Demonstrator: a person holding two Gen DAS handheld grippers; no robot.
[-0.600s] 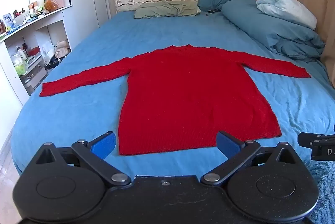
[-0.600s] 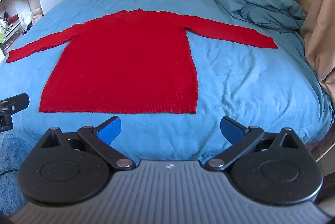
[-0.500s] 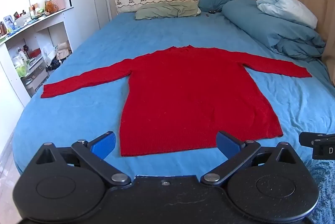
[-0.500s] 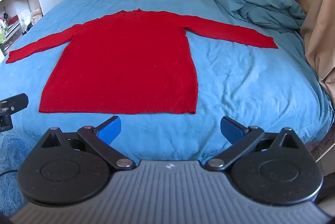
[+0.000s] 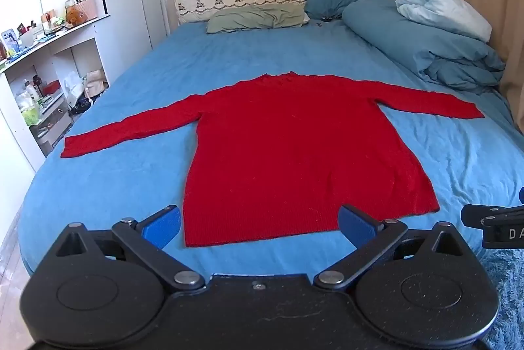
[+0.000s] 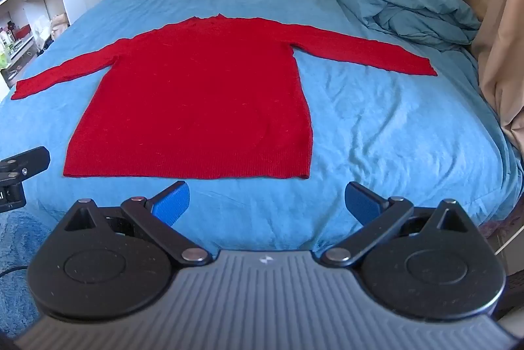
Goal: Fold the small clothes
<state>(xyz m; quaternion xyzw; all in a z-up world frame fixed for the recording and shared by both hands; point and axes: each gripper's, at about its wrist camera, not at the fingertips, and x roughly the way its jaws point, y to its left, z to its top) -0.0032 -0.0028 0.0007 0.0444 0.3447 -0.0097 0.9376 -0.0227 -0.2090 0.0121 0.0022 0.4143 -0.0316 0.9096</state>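
A red long-sleeved sweater [image 5: 294,153] lies flat on the blue bed sheet [image 5: 114,186], both sleeves spread out sideways, hem toward me. It also shows in the right wrist view [image 6: 203,107]. My left gripper [image 5: 258,224] is open and empty, hovering at the bed's foot just before the hem. My right gripper [image 6: 267,202] is open and empty, just short of the hem's right corner. Each gripper shows at the edge of the other's view.
A heaped teal duvet [image 5: 425,52] with a pale pillow lies along the bed's right side. Pillows [image 5: 255,17] and a headboard with plush toys stand at the far end. White shelves [image 5: 42,81] stand left of the bed. A curtain [image 6: 501,22] hangs on the right.
The left wrist view has shifted slightly, so the sweater sits a little higher and further right in it. The right wrist view is nearly unchanged. Both grippers stay open.
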